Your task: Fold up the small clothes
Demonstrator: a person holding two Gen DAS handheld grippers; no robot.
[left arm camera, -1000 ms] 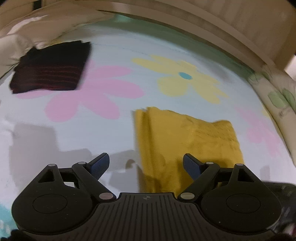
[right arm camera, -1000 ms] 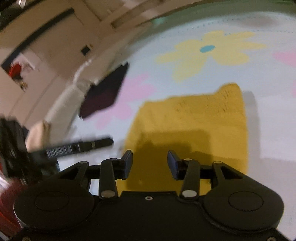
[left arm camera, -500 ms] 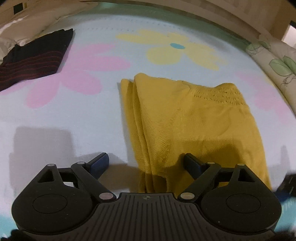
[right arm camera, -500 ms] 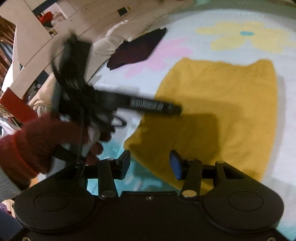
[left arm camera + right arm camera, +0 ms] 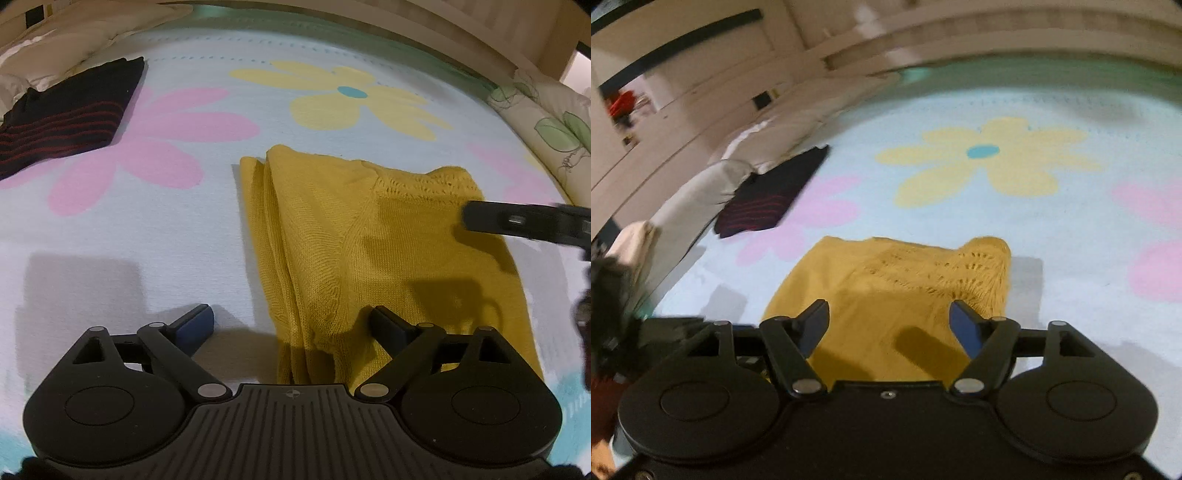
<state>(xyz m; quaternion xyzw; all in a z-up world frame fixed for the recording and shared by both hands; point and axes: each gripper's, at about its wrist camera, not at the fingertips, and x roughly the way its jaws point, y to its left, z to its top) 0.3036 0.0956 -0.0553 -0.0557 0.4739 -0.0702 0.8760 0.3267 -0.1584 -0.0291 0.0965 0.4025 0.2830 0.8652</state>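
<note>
You are hovering both grippers, left gripper and right gripper, jaws just widened and grasping nothing, so closing now is risking pinching only the top layer of the yellow knit garment and dragging its fold apart.

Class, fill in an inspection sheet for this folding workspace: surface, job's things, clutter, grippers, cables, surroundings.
Surface: flower-print bed cover, pale blue.
Job's things: yellow knit garment lying partly folded; dark red-striped garment folded, apart at far left.
Clutter: nothing seen.
Grippers: left hand-held gripper open over the yellow garment's near edge; right hand-held gripper open, jaws just widened, nothing gripped.
Cables: nothing seen.
Surroundings: leaf-print pillow, wooden bed frame.
</note>
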